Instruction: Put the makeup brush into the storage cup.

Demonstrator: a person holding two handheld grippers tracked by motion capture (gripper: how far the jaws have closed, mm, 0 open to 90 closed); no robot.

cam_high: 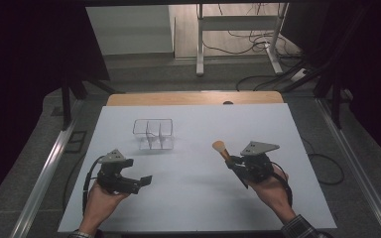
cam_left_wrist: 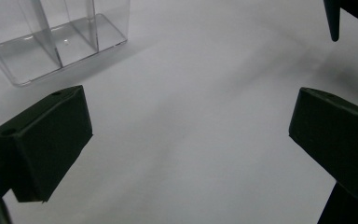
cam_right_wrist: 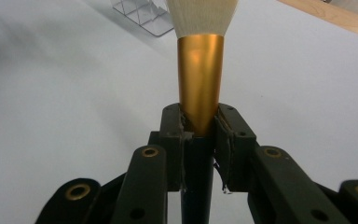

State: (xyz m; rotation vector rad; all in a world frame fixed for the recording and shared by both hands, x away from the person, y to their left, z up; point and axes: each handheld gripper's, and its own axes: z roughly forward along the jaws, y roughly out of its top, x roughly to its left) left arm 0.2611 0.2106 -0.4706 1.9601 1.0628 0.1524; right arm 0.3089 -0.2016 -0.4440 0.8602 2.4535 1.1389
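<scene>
Hands come in from the near edge of a white table (cam_high: pixel 198 198), each holding a two-jaw tong. Left first: at about eight o'clock on the table, the left gripper (cam_high: pixel 146 180) has its jaws spread wide with nothing between them, hovering over bare surface. Beyond it, at about eleven o'clock, stands a clear plastic organizer (cam_high: pixel 153 133) with upright dividers and nothing inside; it sits well apart from both tongs.

Moving right: at about four o'clock, the right gripper (cam_right_wrist: pixel 199 135) is clamped tight on a makeup brush (cam_right_wrist: pixel 200 79), pinching where the gold ferrule meets the dark handle, bristles pointing away toward the organizer.

The job appears to be dropping the brush into the organizer. To do it well, the right hand should probably carry the brush over toward eleven o'clock, line it up above one compartment between the dividers, and lower it before letting go. The free left tong could steady the light organizer so it does not slide or tip.
</scene>
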